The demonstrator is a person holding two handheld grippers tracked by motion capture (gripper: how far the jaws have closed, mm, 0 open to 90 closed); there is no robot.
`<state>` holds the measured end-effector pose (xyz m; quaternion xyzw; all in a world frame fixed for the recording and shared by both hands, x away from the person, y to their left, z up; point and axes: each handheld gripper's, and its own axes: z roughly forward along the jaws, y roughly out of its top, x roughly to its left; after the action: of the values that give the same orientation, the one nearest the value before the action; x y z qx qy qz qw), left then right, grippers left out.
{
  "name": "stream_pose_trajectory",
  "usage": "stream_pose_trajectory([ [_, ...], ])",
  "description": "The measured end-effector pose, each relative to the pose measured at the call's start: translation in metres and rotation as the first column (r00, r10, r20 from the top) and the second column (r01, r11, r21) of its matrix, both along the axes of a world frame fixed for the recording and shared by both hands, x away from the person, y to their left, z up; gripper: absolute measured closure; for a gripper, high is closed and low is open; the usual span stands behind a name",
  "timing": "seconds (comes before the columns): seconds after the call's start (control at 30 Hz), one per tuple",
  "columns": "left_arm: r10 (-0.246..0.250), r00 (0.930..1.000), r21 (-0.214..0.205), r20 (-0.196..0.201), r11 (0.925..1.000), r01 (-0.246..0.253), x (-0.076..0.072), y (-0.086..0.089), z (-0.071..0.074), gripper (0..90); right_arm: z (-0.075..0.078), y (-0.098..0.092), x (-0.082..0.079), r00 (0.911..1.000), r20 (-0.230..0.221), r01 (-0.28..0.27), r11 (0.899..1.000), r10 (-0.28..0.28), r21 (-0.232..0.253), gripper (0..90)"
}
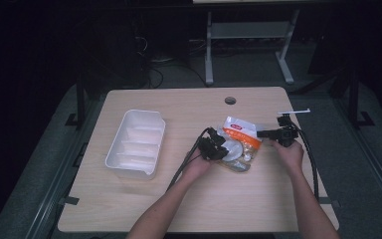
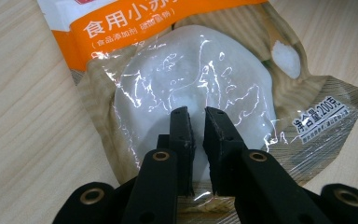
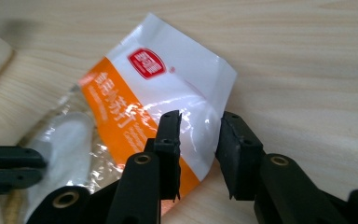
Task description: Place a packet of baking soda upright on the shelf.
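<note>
Two bare forearms with no sleeves or gloves visible each end in a hand around a matte black handheld two-jaw gripper, the left gripper [image 1: 214, 148] and the right gripper [image 1: 278, 133]. A thick black cable [image 1: 185, 162] trails back from the left gripper along its forearm, a second black cable [image 1: 312, 162] loops back from the right gripper, and a thin pale flat plate [image 1: 293, 111] sits on top of the right gripper. Each gripper has two chunky black arms studded with brass-coloured ringed rivets [image 2: 161, 156], tipped with flat rectangular black pads [image 3: 169, 140] whose edges look chipped.
</note>
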<state>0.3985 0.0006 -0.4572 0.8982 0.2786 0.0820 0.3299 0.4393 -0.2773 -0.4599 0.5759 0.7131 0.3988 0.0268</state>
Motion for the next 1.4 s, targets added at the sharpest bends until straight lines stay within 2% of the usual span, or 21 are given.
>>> stream_pose_trajectory([
  [0.03,0.001,1.0,0.0,-0.001,1.0,-0.001,0.0,0.0,0.0,81.1,-0.003,0.001,0.001,0.9999,-0.013,0.001,0.999,-0.001,-0.034,73.7],
  [0.23,0.0,1.0,-0.001,-0.001,1.0,0.0,0.0,0.0,0.0,81.1,-0.005,0.004,0.001,0.9995,-0.021,-0.025,0.999,0.024,-0.025,86.1],
  [0.27,0.0,1.0,-0.001,-0.001,1.0,0.0,0.0,0.0,0.0,81.1,-0.004,0.005,0.001,0.9997,-0.009,-0.025,0.999,0.024,-0.046,88.5],
  [0.33,0.0,1.0,-0.001,0.0,1.0,0.0,0.0,0.0,0.0,81.0,-0.003,0.006,0.001,0.9998,-0.002,-0.022,0.999,0.021,-0.048,86.3],
  [0.43,-0.001,1.0,-0.002,0.001,1.0,0.001,0.0,0.0,0.0,80.8,-0.007,0.007,0.003,0.9997,-0.015,-0.018,0.999,0.018,-0.045,83.9],
  [0.5,-0.002,1.0,-0.002,0.002,1.0,0.002,-0.001,0.0,0.0,80.4,-0.007,0.008,0.004,0.9997,-0.016,-0.017,0.999,0.016,-0.038,86.2],
  [0.57,-0.007,1.0,-0.011,-0.002,0.9999,0.007,0.0,0.001,-0.001,79.5,-0.005,0.009,0.003,0.9997,-0.009,-0.022,0.998,0.021,-0.052,88.7],
  [0.67,-0.012,0.9995,-0.032,-0.028,0.9994,0.011,0.002,0.004,0.0,74.1,0.003,0.012,0.0,0.9988,0.027,-0.039,0.996,0.042,-0.078,89.8],
  [0.73,-0.002,0.9996,-0.044,-0.03,0.999,0.001,0.002,0.006,0.0,71.1,0.005,0.012,-0.001,0.9981,0.039,-0.043,0.996,0.046,-0.08,89.9],
  [0.8,0.006,0.9995,-0.065,-0.032,0.9979,-0.008,0.002,0.009,0.001,61.9,0.015,0.014,-0.006,0.9951,0.071,-0.063,0.994,0.069,-0.085,90.0],
  [0.83,0.012,0.9992,-0.084,-0.038,0.9963,-0.015,0.002,0.011,0.001,61.9,0.015,0.014,-0.006,0.9951,0.071,-0.063,0.994,0.069,-0.085,90.0],
  [0.87,0.024,0.9988,-0.116,-0.042,0.9929,-0.029,0.003,0.016,0.001,53.7,0.021,0.017,-0.01,0.9915,0.095,-0.079,0.992,0.089,-0.103,90.0],
  [0.9,0.024,0.9988,-0.116,-0.042,0.9929,-0.029,0.003,0.016,0.001,49.8,0.021,0.017,-0.01,0.9915,0.095,-0.079,0.992,0.089,-0.103,90.0],
  [0.93,0.026,0.9987,-0.13,-0.045,0.991,-0.031,0.004,0.019,0.001,49.8,0.025,0.018,-0.013,0.9892,0.109,-0.087,0.991,0.098,-0.107,90.0],
  [1.0,0.037,0.998,-0.165,-0.051,0.9852,-0.045,0.005,0.025,0.001,39.5,0.032,0.021,-0.018,0.9833,0.133,-0.108,0.987,0.124,-0.119,90.0],
  [1.13,0.059,0.996,-0.242,-0.067,0.9673,-0.074,0.008,0.037,0.002,29.0,0.047,0.027,-0.03,0.9677,0.183,-0.148,0.978,0.174,-0.146,90.0],
  [1.23,0.071,0.9923,-0.289,-0.102,0.9523,-0.097,0.012,0.045,0.0,25.8,0.057,0.029,-0.038,0.9548,0.219,-0.173,0.975,0.201,-0.14,90.0],
  [1.27,0.069,0.9913,-0.299,-0.112,0.949,-0.1,0.013,0.047,-0.001,24.4,0.062,0.031,-0.042,0.9486,0.236,-0.181,0.973,0.211,-0.142,90.0],
  [1.3,0.067,0.9882,-0.322,-0.138,0.9406,-0.109,0.016,0.05,-0.003,23.7,0.069,0.034,-0.048,0.9371,0.263,-0.196,0.97,0.229,-0.144,90.0],
  [1.4,0.066,0.9858,-0.332,-0.154,0.9363,-0.115,0.017,0.05,-0.005,23.5,0.081,0.039,-0.056,0.9179,0.297,-0.225,0.961,0.264,-0.159,90.0],
])
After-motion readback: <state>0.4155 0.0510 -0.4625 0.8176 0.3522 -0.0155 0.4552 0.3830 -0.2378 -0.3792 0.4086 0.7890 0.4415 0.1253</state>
